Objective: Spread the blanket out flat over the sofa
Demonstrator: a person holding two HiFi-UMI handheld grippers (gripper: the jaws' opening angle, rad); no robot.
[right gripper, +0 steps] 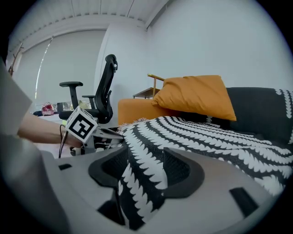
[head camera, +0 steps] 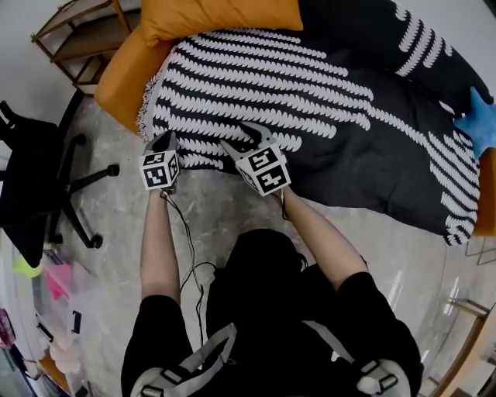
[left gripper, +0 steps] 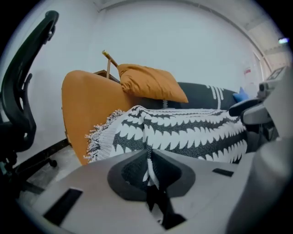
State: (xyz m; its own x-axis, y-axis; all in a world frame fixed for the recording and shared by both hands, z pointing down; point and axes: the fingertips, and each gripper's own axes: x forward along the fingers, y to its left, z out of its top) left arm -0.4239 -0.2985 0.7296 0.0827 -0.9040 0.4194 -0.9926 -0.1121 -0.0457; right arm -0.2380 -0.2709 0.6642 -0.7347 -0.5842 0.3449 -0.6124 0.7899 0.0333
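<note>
Left gripper (head camera: 164, 143) clamps tight on the blanket (head camera: 310, 101) near its fringed corner, left of centre in the head view. Just beside it, the right gripper (head camera: 246, 138) pinches a thick fold. The blanket lies rumpled across the sofa (head camera: 124, 70), filling the upper frame below an orange cushion (head camera: 217, 15).

Scene being lit evenly by soft daylight from shaded window (right gripper: 64, 64). Faint sheen being reflected off floor (head camera: 225, 213). Edges being bowed by fisheye lenses; corners being blacked out; near foreground being blurred.
</note>
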